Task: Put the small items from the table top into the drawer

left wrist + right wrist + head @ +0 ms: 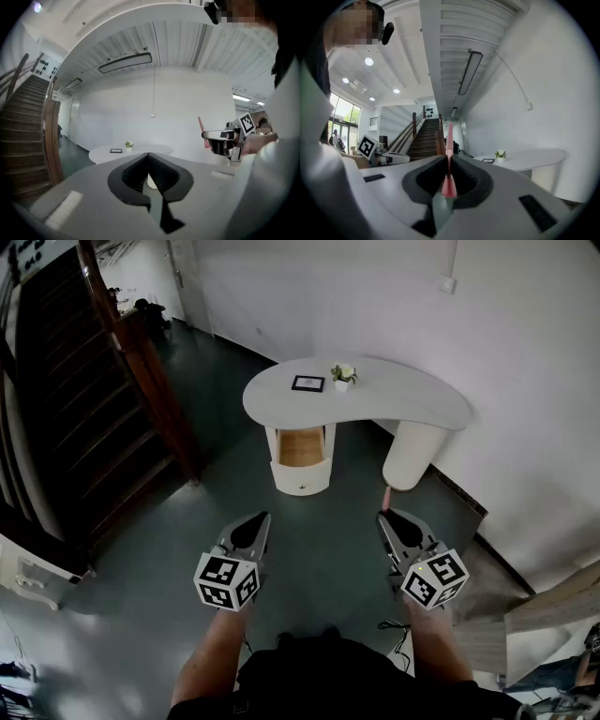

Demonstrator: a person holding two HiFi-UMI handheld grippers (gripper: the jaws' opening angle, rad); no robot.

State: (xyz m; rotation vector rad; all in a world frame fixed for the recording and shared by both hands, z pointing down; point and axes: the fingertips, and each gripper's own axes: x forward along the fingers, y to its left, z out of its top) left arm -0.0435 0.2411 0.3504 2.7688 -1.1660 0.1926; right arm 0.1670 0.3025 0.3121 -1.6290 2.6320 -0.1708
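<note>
Both grippers sit low in the head view, well apart from the white surface (412, 404) in the upper middle. The left gripper (148, 154) has its jaws pressed together with nothing between them. The right gripper (447, 155) is clamped on a thin red strip (449, 140) that sticks out beyond its tips. In the head view the strip's end shows just above that gripper, lower right of centre.

Toward the left end of the surface are a small dark frame (307, 383) and, just right of it, a little potted plant (343, 375). They are near each other but not touching. Under that end the drawer (301, 448) stands open with its wooden inside showing. Whether anything lies in it cannot be made out.

A dark wooden staircase (84, 399) fills the upper left, and the floor (319, 549) is dark grey. In the left gripper view the right gripper appears at the right edge, with the surface far behind at centre.
</note>
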